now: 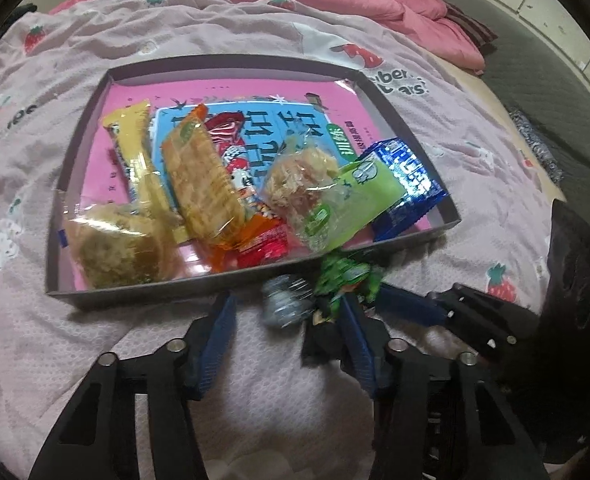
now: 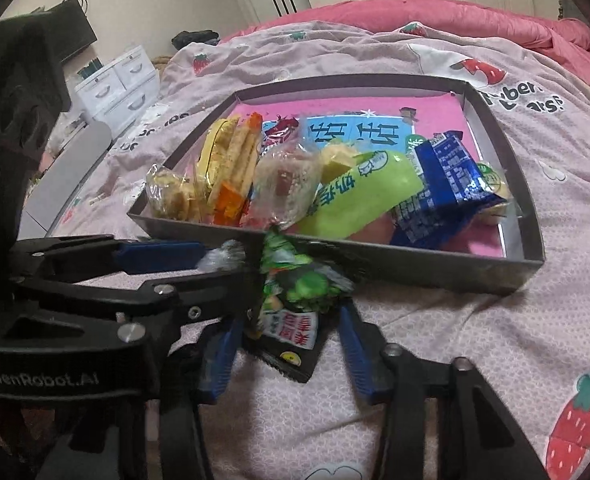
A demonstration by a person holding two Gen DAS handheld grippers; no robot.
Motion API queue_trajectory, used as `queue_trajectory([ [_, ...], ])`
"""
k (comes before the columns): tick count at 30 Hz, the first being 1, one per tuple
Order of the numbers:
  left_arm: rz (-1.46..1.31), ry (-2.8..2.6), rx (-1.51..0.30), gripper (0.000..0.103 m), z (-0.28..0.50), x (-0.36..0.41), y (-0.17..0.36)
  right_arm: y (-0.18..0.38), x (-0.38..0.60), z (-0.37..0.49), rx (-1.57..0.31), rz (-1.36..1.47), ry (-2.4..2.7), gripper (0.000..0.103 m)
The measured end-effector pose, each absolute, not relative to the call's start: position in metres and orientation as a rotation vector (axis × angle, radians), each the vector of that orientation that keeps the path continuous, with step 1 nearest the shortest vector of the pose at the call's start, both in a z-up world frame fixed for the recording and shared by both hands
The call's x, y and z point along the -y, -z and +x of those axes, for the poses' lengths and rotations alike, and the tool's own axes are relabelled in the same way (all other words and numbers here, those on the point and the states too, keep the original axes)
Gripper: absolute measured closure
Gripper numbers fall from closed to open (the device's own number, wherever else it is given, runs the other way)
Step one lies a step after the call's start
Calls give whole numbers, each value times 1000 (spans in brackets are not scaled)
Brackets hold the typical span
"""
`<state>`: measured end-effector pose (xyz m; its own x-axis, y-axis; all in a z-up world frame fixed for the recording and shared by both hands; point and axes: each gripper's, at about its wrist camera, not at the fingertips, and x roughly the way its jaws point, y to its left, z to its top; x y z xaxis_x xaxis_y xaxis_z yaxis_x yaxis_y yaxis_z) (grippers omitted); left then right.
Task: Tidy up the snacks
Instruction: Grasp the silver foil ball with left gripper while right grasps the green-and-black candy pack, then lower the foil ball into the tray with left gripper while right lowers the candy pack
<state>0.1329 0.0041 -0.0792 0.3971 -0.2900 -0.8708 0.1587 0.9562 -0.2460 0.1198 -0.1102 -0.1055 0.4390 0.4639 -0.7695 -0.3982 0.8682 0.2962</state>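
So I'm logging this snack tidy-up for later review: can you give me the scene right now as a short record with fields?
surface: bed with a strawberry-print blanket
container: shallow grey tray, pink book lying flat inside
in tray: blue packet, light green packet, several clear-wrapped cakes and biscuits
outside tray: green snack packet and a silvery wrapped snack, on the blanket by the tray's near wall
left gripper: jaws apart around the silvery snack, not pressing
right gripper: jaws apart astride the green packet, no grip seen
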Motion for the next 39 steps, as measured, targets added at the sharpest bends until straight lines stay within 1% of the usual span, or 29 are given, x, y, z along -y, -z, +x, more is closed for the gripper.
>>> queue_trajectory([
  [2,-134,295,-1130,64,135,-2,81,106,114,120,-984,81,-529,62],
  [4,-148,306,-1141,71,138,-1,85,105,116,120,-987,68,-518,64],
  [7,-175,308,-1179,75,139,-4,95,101,121,118,-982,46,-492,64],
  [13,-231,316,-1159,77,140,-10,93,93,139,117,-965,95,-475,67],
  [18,-228,323,-1091,77,131,-14,69,67,152,113,-869,142,-487,67],
  [25,-211,234,-999,77,127,-38,37,51,162,119,-799,178,-481,67],
  [34,-176,134,-989,77,150,-53,46,49,157,137,-766,133,-458,67],
  [39,-150,119,-982,77,150,-53,48,48,151,144,-748,112,-467,67],
])
